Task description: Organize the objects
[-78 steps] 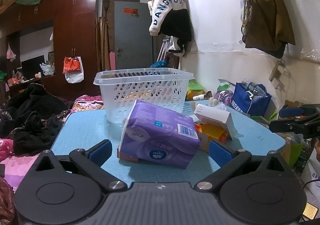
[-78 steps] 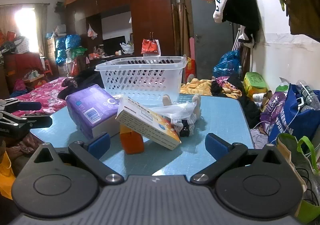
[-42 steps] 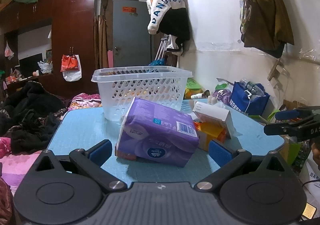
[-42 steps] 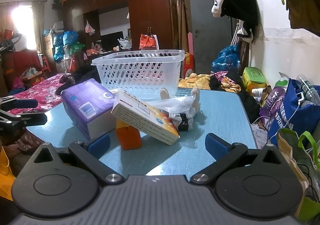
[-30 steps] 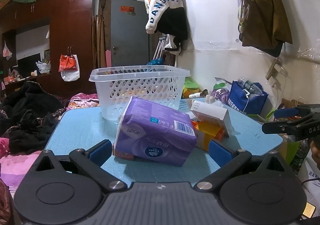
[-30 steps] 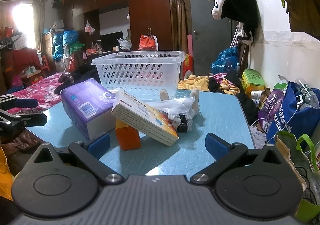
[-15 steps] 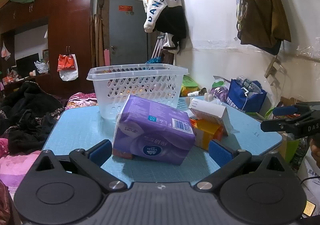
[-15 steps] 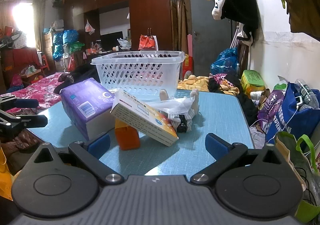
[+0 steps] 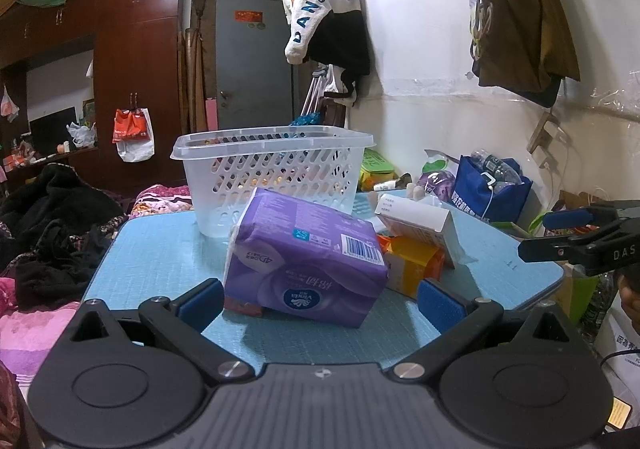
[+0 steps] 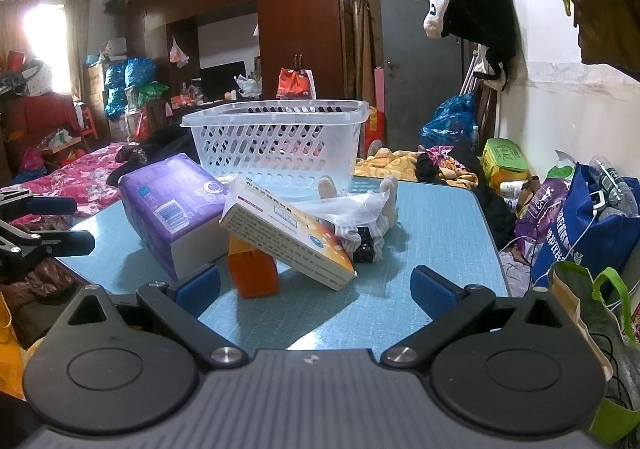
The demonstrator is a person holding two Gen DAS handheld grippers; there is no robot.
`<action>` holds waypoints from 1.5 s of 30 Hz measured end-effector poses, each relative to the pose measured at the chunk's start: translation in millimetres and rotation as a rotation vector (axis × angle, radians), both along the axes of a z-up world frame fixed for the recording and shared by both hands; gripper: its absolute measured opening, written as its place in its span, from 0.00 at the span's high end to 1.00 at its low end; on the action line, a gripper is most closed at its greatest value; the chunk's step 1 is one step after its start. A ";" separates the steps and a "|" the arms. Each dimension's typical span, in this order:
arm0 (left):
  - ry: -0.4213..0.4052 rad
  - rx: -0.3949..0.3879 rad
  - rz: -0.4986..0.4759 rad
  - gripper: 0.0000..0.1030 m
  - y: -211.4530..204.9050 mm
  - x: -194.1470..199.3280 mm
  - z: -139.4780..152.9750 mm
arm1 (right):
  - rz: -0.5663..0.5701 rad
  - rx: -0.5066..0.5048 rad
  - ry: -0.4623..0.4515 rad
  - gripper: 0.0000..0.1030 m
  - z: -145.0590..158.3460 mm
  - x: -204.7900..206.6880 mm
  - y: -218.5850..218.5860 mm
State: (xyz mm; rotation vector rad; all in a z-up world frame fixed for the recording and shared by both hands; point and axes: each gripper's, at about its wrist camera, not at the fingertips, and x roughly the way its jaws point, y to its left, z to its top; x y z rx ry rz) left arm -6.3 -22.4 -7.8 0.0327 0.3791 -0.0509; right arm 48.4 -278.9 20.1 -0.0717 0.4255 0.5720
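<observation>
Facing the purple tissue pack (image 9: 306, 253), the left tongs (image 9: 320, 299) hang spread apart and empty, the pack lying just ahead between the blue pads with its long axis running across the gap. It rests on the blue worktop (image 9: 160, 249) in front of the white basket (image 9: 272, 173). The right tongs (image 10: 316, 289), also apart, point at the tilted box (image 10: 286, 233) and orange carton (image 10: 254, 271); the left looks nearer the pack.

A blue table (image 9: 160, 249) carries a white slotted basket (image 9: 272, 169). Nearer lie a purple tissue pack (image 9: 304, 261), an orange packet (image 10: 252, 269) propping a tilted box (image 10: 288, 233), and a plastic bag (image 10: 352, 209).
</observation>
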 end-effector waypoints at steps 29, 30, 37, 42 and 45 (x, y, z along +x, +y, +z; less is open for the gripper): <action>-0.120 -0.074 0.013 0.00 47.5 5.3 14.1 | 0.227 0.073 -0.076 0.00 -19.1 -19.2 36.4; -0.116 -0.082 0.000 0.00 51.9 9.0 12.4 | 0.245 0.071 -0.067 0.00 -23.1 -17.1 44.0; -0.110 -0.050 -0.031 0.00 57.4 28.8 6.6 | 0.316 0.113 -0.020 0.00 -37.9 -6.5 76.0; -0.078 -0.066 -0.099 0.12 65.7 45.3 10.6 | 0.316 0.092 -0.045 0.07 -39.4 -4.2 95.7; -0.063 -0.098 -0.131 0.16 74.4 54.7 12.1 | 0.312 0.098 -0.037 0.18 -42.1 -0.1 98.0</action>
